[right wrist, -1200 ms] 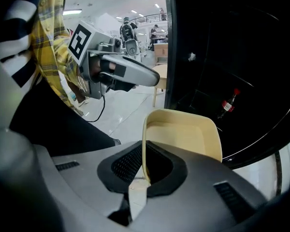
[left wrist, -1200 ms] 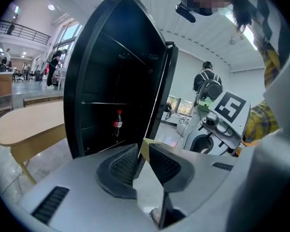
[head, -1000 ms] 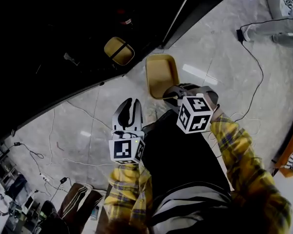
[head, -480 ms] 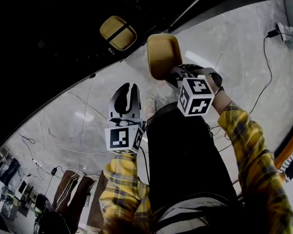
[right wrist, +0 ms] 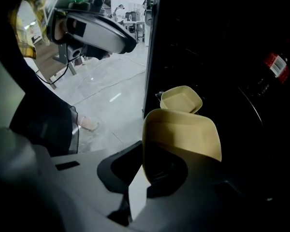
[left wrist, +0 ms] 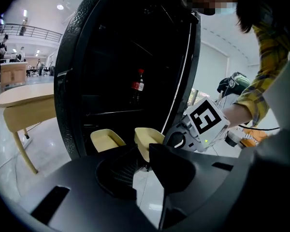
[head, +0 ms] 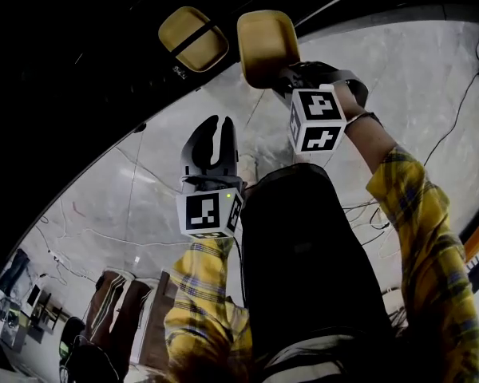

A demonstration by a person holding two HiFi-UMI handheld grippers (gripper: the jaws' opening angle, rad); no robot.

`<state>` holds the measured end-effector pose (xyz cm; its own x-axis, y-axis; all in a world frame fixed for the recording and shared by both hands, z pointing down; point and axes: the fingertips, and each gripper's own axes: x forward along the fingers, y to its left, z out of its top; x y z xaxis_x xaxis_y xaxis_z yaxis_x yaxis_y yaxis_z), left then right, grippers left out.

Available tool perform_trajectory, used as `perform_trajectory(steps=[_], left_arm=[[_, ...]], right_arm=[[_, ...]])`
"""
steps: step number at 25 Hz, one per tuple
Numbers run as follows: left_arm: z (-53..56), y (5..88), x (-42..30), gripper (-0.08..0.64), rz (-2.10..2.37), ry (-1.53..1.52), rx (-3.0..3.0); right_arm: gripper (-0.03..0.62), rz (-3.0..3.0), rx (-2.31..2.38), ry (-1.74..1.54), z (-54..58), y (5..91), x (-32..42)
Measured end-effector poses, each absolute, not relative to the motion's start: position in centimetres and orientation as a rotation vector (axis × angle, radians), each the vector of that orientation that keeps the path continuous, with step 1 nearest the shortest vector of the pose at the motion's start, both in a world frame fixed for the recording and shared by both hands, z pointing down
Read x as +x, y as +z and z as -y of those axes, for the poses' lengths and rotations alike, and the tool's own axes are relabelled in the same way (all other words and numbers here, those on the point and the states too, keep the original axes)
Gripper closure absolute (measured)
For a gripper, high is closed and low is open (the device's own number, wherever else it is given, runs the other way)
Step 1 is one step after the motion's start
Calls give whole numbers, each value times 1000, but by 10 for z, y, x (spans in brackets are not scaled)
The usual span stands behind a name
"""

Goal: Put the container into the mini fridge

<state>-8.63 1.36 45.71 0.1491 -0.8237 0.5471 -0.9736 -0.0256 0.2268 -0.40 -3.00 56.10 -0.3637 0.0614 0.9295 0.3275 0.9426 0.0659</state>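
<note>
Container (head: 266, 40) at the mini fridge (left wrist: 72, 71)
Right gripper (head: 286, 74) pinches its rim, left gripper (head: 213, 124) spread; glossy floor (head: 144, 214); bottle (left wrist: 137, 87) label unreadable.

No readable text; the bottle (left wrist: 138, 87) label is too small.

Head view looks steeply down; gripper views look along their jaws, close, at the mini fridge (left wrist: 125, 57); all share the tan container (head: 265, 42).
</note>
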Motion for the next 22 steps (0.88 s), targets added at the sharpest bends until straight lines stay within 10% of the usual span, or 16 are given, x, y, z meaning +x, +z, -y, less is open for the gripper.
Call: perform_trajectory(steps=[22], left_arm=[[23,498,-87,477,1737,306,1894]], right_arm=[[558,1881,-131,-474,113,613,-48]])
